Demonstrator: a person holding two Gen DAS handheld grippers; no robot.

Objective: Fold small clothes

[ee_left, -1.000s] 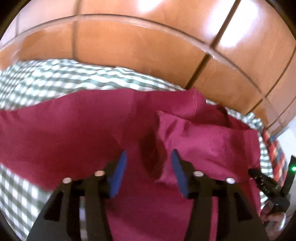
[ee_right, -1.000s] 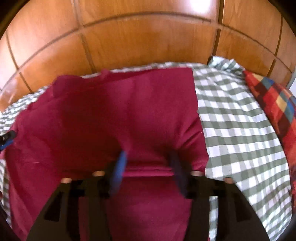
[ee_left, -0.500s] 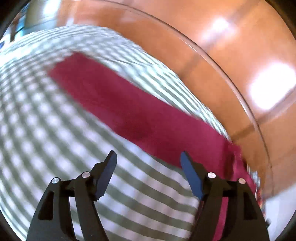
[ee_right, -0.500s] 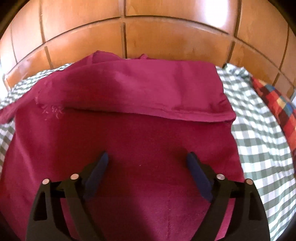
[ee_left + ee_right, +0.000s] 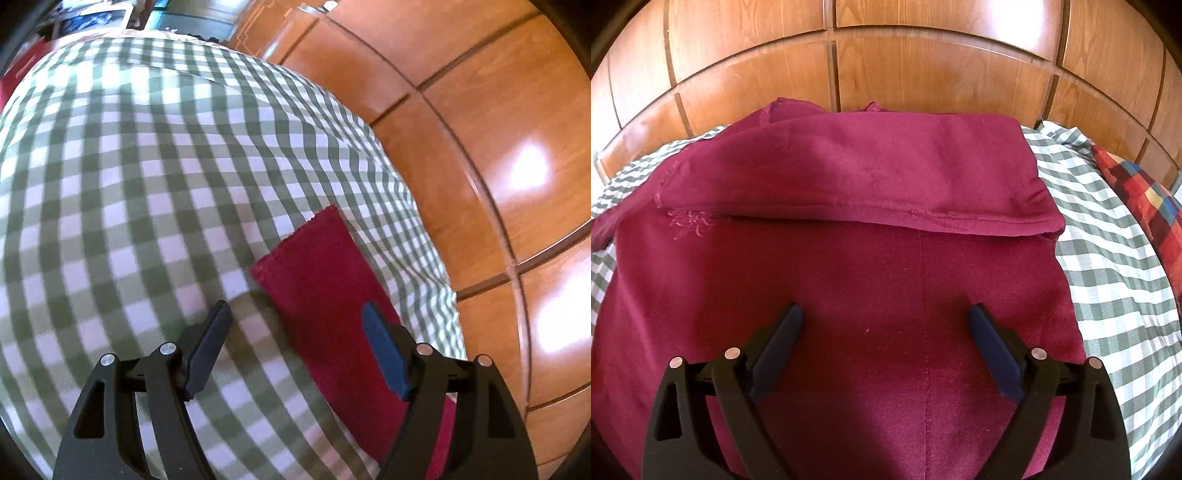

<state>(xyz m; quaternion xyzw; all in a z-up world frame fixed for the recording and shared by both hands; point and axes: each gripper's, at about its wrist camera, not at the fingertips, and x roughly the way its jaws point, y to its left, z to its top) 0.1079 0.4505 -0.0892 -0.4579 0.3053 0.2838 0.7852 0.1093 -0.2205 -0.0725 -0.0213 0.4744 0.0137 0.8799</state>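
Note:
A dark red garment point(image 5: 886, 258) lies on a green and white checked bedsheet point(image 5: 1108, 266). Its far part is folded toward me, with the hem running across the middle of the right wrist view. My right gripper point(image 5: 884, 325) is open and empty just above the garment's near part. In the left wrist view a narrow strip of the red garment point(image 5: 325, 288), perhaps a sleeve, lies flat on the sheet point(image 5: 129, 184). My left gripper point(image 5: 295, 332) is open and empty over that strip's end, the right finger above it.
A wooden panelled headboard point(image 5: 923, 66) stands right behind the garment and also runs along the right of the left wrist view point(image 5: 498, 147). A red plaid pillow point(image 5: 1137, 199) lies at the right. Cluttered furniture point(image 5: 110, 14) shows beyond the bed's far end.
Both grippers opened and let go of the garment. The left gripper swung away to the left, now over the strip's end. The right gripper pulled back, showing the folded part lying flat.

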